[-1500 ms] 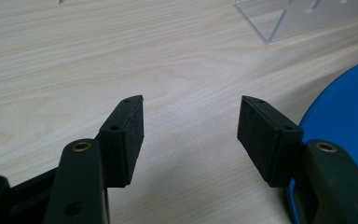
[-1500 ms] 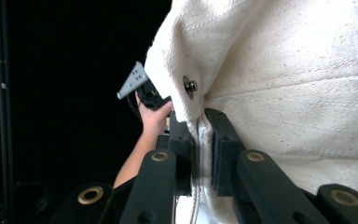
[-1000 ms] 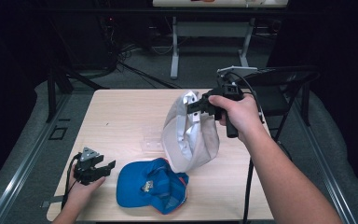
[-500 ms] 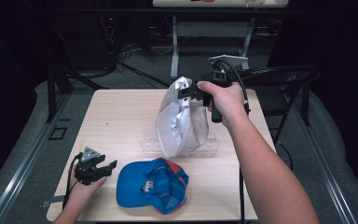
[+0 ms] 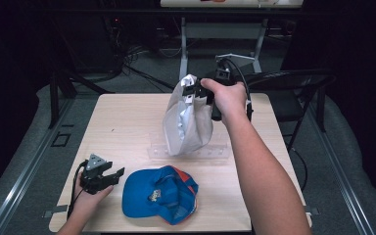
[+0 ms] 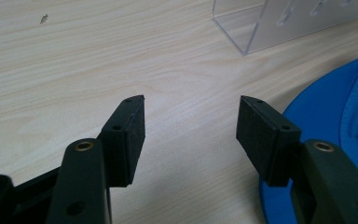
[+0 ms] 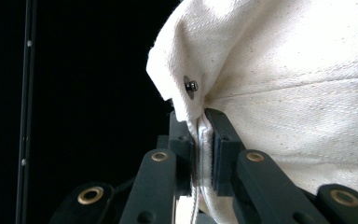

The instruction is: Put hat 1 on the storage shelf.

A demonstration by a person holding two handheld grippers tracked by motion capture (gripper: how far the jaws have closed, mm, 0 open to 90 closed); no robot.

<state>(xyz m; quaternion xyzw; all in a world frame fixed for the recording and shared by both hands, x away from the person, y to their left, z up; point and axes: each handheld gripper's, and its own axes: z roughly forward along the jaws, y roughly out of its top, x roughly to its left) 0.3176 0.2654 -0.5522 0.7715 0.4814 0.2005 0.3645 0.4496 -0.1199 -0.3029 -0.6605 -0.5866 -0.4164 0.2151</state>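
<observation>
High view: a pale wooden counter (image 5: 127, 122) seen from above, with my two forearms coming in from 6 o'clock.
Right gripper (image 5: 199, 91): raised above the far middle of the counter, toward 12 o'clock, in my right hand (image 5: 227, 98).
Right jaws: clamped together on a fold of the white cap's edge, just below a small metal stud (image 7: 190, 86).
White cap (image 5: 187, 120): hanging from my right jaws, off the counter, its lower part in front of the clear stand.
Clear stand (image 5: 215, 149): a see-through plastic piece lying mid-counter, near the blue cap.
Left gripper (image 5: 108, 176): low at 8 o'clock, near the counter's front left corner, held in my left hand (image 5: 89, 193).
Left jaws: spread apart, nothing between them; bare wood shows in the gap.
Blue cap (image 5: 160, 193): lying on the counter at 6 o'clock, just beside my left jaws at their right, with some red at its far side.
Chair (image 5: 293, 88): a dark folding chair past the counter's right edge, at 2 o'clock.
</observation>
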